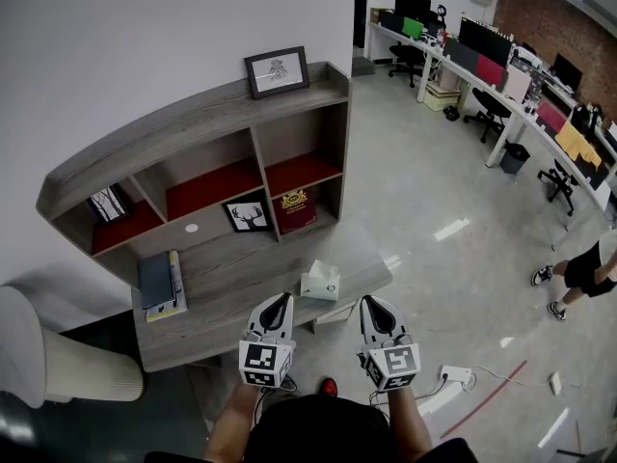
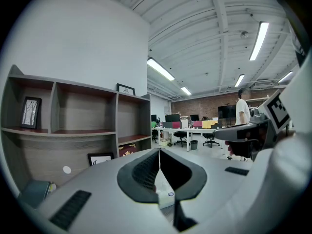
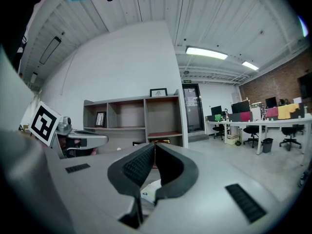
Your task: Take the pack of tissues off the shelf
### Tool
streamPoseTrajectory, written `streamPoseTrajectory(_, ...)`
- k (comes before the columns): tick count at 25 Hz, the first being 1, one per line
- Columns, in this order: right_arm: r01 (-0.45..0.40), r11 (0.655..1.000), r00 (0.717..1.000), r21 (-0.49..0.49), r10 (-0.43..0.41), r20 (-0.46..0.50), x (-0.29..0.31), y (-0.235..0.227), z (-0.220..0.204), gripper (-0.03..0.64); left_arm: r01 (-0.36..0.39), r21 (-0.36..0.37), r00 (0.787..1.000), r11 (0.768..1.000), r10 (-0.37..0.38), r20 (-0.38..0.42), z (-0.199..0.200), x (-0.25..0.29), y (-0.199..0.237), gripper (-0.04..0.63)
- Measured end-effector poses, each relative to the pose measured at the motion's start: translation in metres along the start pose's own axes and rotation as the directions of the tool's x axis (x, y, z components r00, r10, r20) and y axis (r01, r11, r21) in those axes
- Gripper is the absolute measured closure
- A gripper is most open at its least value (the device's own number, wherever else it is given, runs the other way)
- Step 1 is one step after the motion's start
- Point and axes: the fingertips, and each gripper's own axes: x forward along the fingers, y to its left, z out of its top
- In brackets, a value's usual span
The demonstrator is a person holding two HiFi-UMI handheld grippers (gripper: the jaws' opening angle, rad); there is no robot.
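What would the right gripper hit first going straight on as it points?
Probably the dark red box in the lower right compartment of the shelf; the right gripper aims above the tissue pack, though depth is unclear.

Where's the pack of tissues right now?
In the head view, the pack of tissues sits near the right front edge of the lower ledge, just ahead of the left gripper and right gripper, right of the books.

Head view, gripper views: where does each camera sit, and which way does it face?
Head view: on the head, steeply down at shelf and tissue pack; forearms, left gripper, right gripper show.
Left gripper view: on that gripper, along shut jaws at shelf; right gripper beside.
Right gripper view: on that gripper, along shut jaws at shelf; left gripper beside.
Shared: both gripper views show shelf, office desks.
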Motion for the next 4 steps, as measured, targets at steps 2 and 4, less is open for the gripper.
streamPoseTrajectory(2,0.002,1.0,1.0,-0.003,-0.002,0.006,-0.0008,-0.0001,0.0004,0.588,0.001,0.001,1.0,1.0,-0.001,-0.003,-0.0008,-0.0012,-0.0001,0.583)
streamPoseTrajectory(4,0.003,1.0,1.0,-0.005,-0.003,0.009,-0.0013,-0.0002,0.0006,0.588,0.001,0.002,1.0,1.0,-0.001,-0.005,-0.0018,-0.0021,-0.0001,0.583)
